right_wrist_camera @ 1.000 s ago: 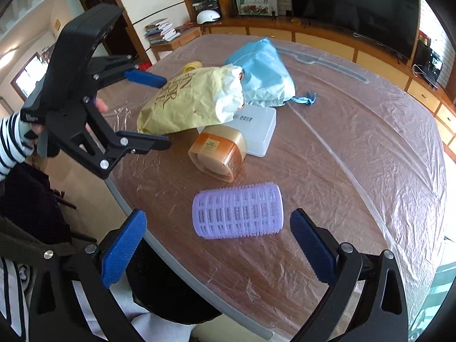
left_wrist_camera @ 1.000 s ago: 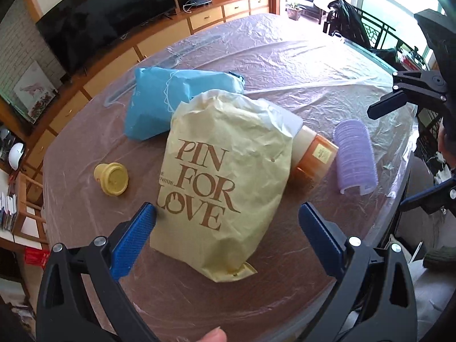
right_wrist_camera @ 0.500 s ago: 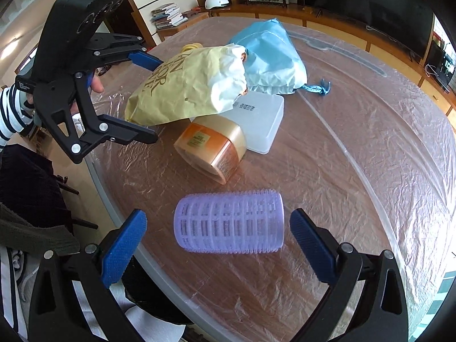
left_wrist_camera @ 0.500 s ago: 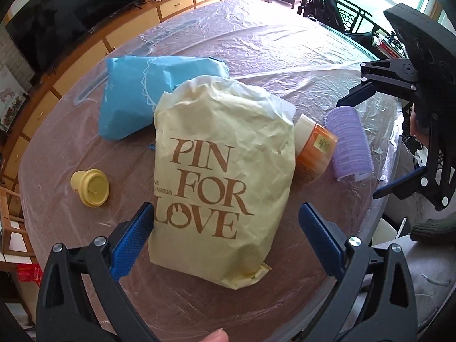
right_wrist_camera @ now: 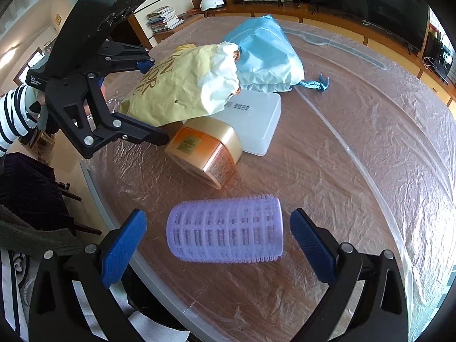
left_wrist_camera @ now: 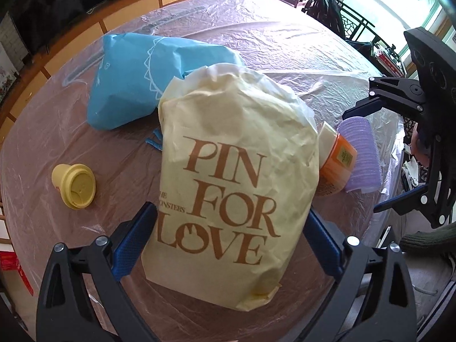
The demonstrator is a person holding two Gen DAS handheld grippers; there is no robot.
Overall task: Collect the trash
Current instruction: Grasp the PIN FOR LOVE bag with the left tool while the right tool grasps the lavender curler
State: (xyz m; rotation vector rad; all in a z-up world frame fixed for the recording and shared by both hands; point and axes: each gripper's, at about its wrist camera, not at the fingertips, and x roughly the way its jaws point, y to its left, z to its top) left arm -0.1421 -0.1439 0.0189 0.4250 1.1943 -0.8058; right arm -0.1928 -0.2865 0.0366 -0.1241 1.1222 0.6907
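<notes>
Yellow crinkled paper makes up the one bag (left_wrist_camera: pixel 236 188) printed PIN FOR LOVE; beside it lie one blue bag (left_wrist_camera: pixel 142 85), one orange jar (right_wrist_camera: pixel 205 151), one white box (right_wrist_camera: pixel 253 119), one purple hair roller (right_wrist_camera: pixel 225 230) and one small yellow cap (left_wrist_camera: pixel 75 189). All sit on a round brown table (right_wrist_camera: pixel 356 171) under wrinkled clear plastic, in a room with wooden cabinets and a dark television along the far wall.

The yellow bag lies flat at the table's near edge, its long axis running near to far, its open mouth at the far end. The left gripper (left_wrist_camera: pixel 230 242) straddles its near end, jaws wide and closing, pads not yet pressing. The roller lies on its side, axis left to right, between the wide-open jaws of the right gripper (right_wrist_camera: pixel 218 252), untouched.
</notes>
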